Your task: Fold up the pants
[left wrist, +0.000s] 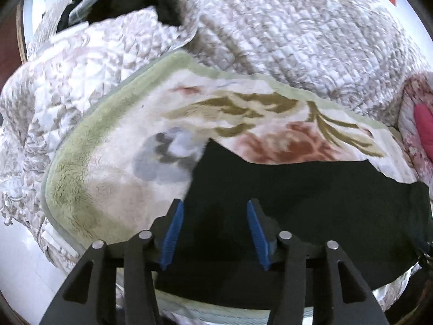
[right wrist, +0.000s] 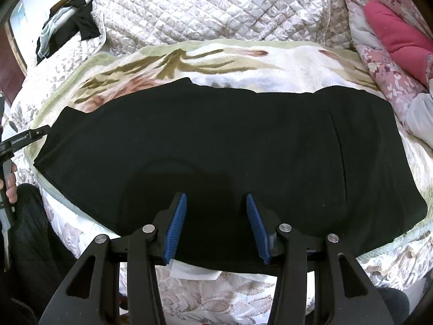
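**Black pants flat on blanket, both grippers open above them**

The pants (right wrist: 216, 140) lie spread crosswise on a floral fleece blanket (right wrist: 284, 67), which sits on a quilted bedspread (right wrist: 203, 8). The right wrist view shows the whole garment: a wide black band from left to right, near edge close to the bed's front edge, a seam or pocket line running down its right part. The left wrist view catches only part of the pants (left wrist: 297, 203), with the far edge showing against the blanket (left wrist: 121, 162) and much more bare blanket to the left.

The right gripper (right wrist: 216, 224) hangs over the near middle of the pants, blue pads (right wrist: 176, 227) spread wide, nothing between them. Whether the tips touch the cloth is unclear. The left gripper (left wrist: 215, 233) also has its jaws apart and empty, over the left end of the pants near the cloth's edge.

Only the right wrist view shows the left gripper from outside (right wrist: 25, 139): its black finger tip is at the pants' far-left corner, with the person's hand (right wrist: 9, 181) on the handle below.

A pink cushion (right wrist: 397, 35) on flowered bedding (right wrist: 379, 67) sits at the far right, clear in the right view, just a sliver in the left (left wrist: 423, 124). A pile of dark clothes (left wrist: 130, 2) lies at the far left, seen in both views (right wrist: 81, 24).
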Demonstrator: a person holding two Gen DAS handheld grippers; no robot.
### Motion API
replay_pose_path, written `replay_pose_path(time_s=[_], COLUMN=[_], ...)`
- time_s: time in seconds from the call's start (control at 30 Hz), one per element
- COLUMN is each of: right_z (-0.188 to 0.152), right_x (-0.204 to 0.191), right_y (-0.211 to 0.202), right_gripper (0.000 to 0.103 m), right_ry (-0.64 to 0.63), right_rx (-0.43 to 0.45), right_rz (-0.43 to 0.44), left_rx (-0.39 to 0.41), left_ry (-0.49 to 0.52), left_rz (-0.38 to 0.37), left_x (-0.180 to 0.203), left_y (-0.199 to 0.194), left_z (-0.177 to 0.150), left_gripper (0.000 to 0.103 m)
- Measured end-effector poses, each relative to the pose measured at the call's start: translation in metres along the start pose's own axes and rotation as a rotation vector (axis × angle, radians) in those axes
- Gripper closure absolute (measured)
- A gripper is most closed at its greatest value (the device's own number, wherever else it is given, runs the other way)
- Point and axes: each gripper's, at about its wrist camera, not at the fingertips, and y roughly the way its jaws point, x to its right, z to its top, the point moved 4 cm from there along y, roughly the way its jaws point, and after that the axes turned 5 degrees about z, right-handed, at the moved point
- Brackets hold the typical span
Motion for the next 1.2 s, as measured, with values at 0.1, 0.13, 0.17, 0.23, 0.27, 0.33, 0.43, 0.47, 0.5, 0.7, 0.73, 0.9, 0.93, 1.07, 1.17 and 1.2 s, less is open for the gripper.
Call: replay_pose_path(time_s=[0.1, 0.13, 0.17, 0.23, 0.27, 0.33, 0.43, 0.47, 0.5, 0.7, 0.73, 0.9, 0.93, 1.07, 1.17, 1.2], right_z=[0.001, 0.001, 0.001, 0.002, 0.002, 0.003, 0.003, 0.003, 0.002, 0.003, 0.003, 0.003, 0.004, 0.004, 0.004, 0.004], right_x=[0.0, 0.0, 0.001, 0.002, 0.002, 0.002, 0.001, 0.001, 0.001, 0.0, 0.0, 0.003, 0.003, 0.006, 0.011, 0.013], right_y=[0.0, 0.0, 0.001, 0.001, 0.002, 0.002, 0.002, 0.002, 0.003, 0.002, 0.002, 0.0, -0.001, -0.006, -0.008, -0.009], right_gripper=[0.056, 0.056, 0.056, 0.056, 0.056, 0.056, 0.056, 0.056, 0.056, 0.056, 0.056, 0.056, 0.056, 0.056, 0.056, 0.056], right_ry=[0.001, 0.001, 0.002, 0.003, 0.004, 0.005, 0.006, 0.007, 0.008, 0.021, 0.022, 0.033, 0.036, 0.045, 0.066, 0.07], right_rx=[-0.003, -0.004, -0.005, -0.006, -0.006, -0.006, -0.005, -0.006, -0.007, 0.002, 0.003, 0.01, 0.015, 0.03, 0.04, 0.044], right_rz=[-0.002, -0.003, -0.003, -0.005, -0.004, -0.002, 0.003, 0.004, 0.005, 0.014, 0.015, 0.024, 0.027, 0.031, 0.038, 0.039], left_rx=[-0.048, -0.062, -0.081, -0.102, -0.11, -0.129, -0.148, -0.154, -0.161, -0.186, -0.178, -0.169, -0.174, -0.164, -0.123, -0.111], left_ry=[-0.014, -0.021, -0.036, -0.053, -0.054, -0.04, -0.016, -0.02, -0.027, -0.01, 0.001, 0.041, 0.039, 0.024, 0.026, 0.027], left_rz=[-0.012, -0.018, -0.032, -0.05, -0.058, -0.069, -0.061, -0.073, -0.091, -0.045, -0.045, -0.043, -0.048, -0.106, -0.188, -0.224], left_x=[-0.009, -0.01, -0.012, -0.012, -0.011, -0.007, -0.001, 0.0, 0.0, -0.003, -0.002, 0.006, 0.006, 0.012, 0.031, 0.041], left_y=[0.014, 0.018, 0.023, 0.028, 0.029, 0.031, 0.031, 0.03, 0.03, 0.038, 0.035, 0.033, 0.034, 0.023, 0.002, -0.006], left_z=[0.001, 0.001, 0.001, -0.001, -0.002, -0.004, -0.009, -0.011, -0.012, -0.009, -0.009, -0.011, -0.01, -0.004, 0.006, 0.009], left_gripper=[0.05, 0.05, 0.049, 0.045, 0.043, 0.04, 0.04, 0.04, 0.04, 0.064, 0.075, 0.085, 0.088, 0.092, 0.092, 0.092])
